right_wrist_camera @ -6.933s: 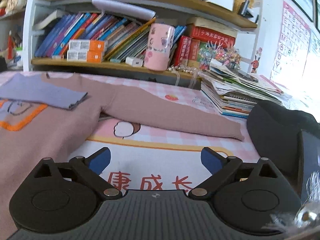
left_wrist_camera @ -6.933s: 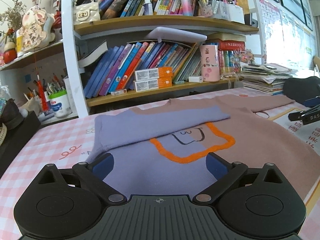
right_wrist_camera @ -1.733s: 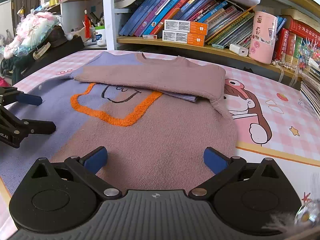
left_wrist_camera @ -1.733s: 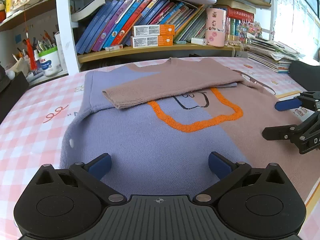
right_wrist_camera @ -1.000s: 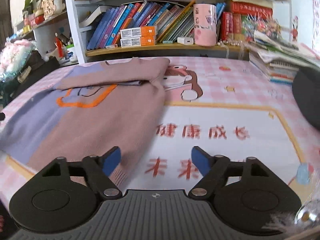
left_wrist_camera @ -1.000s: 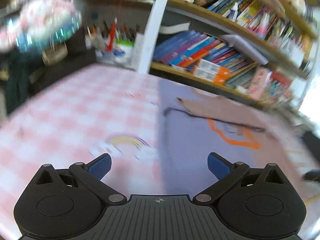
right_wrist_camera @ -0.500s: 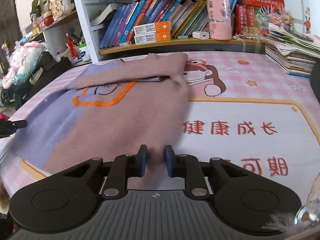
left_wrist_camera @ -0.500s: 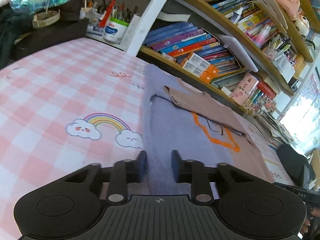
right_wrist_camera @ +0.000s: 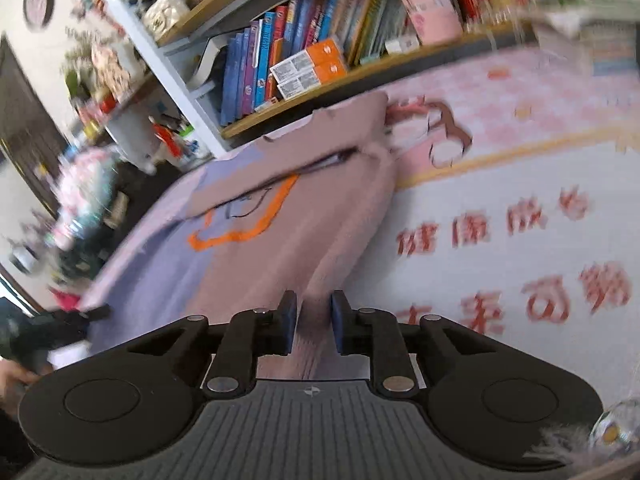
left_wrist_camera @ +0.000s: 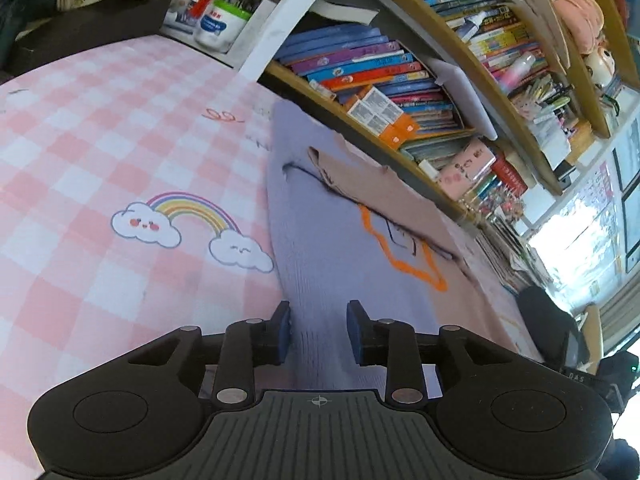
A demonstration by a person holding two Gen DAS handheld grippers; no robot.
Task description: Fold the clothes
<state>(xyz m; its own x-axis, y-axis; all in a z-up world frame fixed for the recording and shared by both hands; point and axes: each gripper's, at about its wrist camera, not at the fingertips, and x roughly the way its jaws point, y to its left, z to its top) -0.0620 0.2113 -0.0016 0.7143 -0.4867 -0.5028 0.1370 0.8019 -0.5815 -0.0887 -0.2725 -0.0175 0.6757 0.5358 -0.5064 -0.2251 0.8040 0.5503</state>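
A sweater (left_wrist_camera: 328, 240), half lavender and half dusty pink with an orange outline on the chest, lies on the table with both sleeves folded across its top. My left gripper (left_wrist_camera: 318, 322) is shut on the lavender bottom corner of the hem. In the right wrist view the same sweater (right_wrist_camera: 256, 256) stretches away, and my right gripper (right_wrist_camera: 313, 312) is shut on its pink bottom corner, which rises off the table. The right wrist view is blurred by motion. The other gripper (right_wrist_camera: 60, 324), held by a hand, shows at the left edge of that view.
The table carries a pink checked cloth (left_wrist_camera: 100, 152) with a rainbow print and a mat with red characters (right_wrist_camera: 520, 240). A bookshelf (left_wrist_camera: 400, 92) full of books runs along the far side. A pen pot (left_wrist_camera: 216, 20) and a dark object (left_wrist_camera: 548, 316) stand near the table edges.
Both grippers moved from above the sweater to its bottom corners and shut on the hem. Since half a second ago both views have tilted and the hem corners are lifting.
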